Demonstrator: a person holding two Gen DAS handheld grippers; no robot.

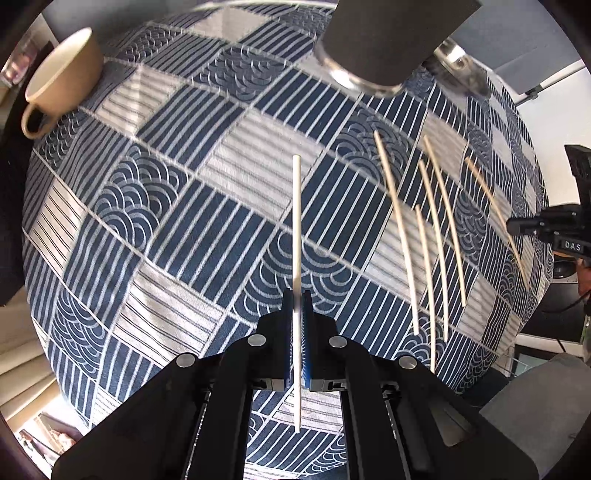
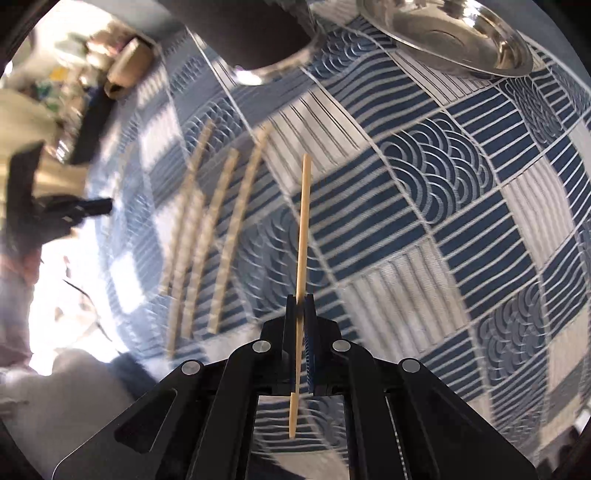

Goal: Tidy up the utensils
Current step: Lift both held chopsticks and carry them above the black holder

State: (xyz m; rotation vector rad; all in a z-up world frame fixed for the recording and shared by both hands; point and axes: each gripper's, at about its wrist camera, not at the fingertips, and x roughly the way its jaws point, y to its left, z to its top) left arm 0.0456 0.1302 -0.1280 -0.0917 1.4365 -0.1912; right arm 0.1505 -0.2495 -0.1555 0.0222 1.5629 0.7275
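Left wrist: left tool clamps white chopstick | right tool clamps tan chopstick

Each camera sits behind its own gripper and looks forward and down along the fingers onto a blue patterned tablecloth, from close above. The left view faces the table's left and middle, the right view its right. Both share the row of loose wooden sticks and a dark cup.
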